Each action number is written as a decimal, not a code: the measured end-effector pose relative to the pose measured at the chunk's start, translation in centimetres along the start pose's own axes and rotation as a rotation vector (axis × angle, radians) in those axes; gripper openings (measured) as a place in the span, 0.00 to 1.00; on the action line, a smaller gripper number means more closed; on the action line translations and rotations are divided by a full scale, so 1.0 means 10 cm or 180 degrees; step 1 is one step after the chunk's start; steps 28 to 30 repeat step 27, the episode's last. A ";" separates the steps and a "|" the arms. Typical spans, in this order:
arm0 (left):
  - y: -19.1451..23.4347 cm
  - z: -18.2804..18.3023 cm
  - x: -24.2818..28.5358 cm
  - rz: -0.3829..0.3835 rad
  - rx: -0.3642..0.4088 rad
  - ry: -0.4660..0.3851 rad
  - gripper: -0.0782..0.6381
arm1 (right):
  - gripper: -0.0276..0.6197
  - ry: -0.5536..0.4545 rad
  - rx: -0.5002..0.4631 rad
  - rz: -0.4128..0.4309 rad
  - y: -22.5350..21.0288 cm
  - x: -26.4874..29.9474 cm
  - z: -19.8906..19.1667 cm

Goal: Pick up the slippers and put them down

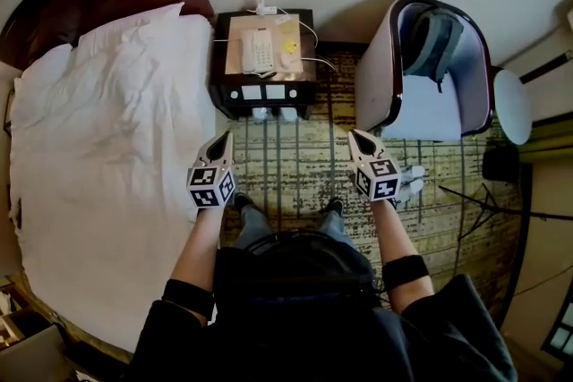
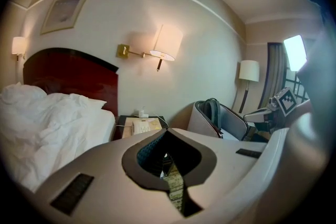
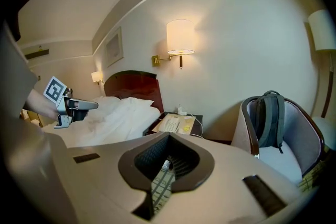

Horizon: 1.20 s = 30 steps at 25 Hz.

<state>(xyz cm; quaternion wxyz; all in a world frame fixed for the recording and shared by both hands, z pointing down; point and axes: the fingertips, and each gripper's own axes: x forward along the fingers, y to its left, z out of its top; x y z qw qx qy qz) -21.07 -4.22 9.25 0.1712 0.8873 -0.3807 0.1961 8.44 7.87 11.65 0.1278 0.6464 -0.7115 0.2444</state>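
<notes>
Head view: the only markings I can log are the black-and-white squares on each cube; print on the phone [image 1: 258,51] is too small to read. The left gripper [image 1: 224,139] and right gripper [image 1: 355,137] are held out side by side over the carpet [image 1: 295,165], tips toward the nightstand [image 1: 224,72]. The white slippers [image 1: 274,114] lie on the floor at its foot, clear of both.
Left gripper view: jaws together, nothing between.
Right gripper view: likewise closed and empty.

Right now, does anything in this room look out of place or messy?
Nothing looks damaged or spilled. The bed's duvet is rumpled, cables trail off the nightstand, and a backpack sits in the armchair.
</notes>
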 end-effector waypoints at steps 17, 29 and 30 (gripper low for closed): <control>-0.08 -0.10 0.06 -0.0042 -0.0011 0.0086 0.11 | 0.04 0.0037 -0.0019 -0.0053 -0.13 -0.02 -0.02; -0.07 -0.13 0.09 -0.0053 -0.0019 0.0093 0.11 | 0.04 0.0043 -0.0016 -0.0091 -0.15 -0.04 -0.06; -0.07 -0.13 0.09 -0.0053 -0.0019 0.0093 0.11 | 0.04 0.0043 -0.0016 -0.0091 -0.15 -0.04 -0.06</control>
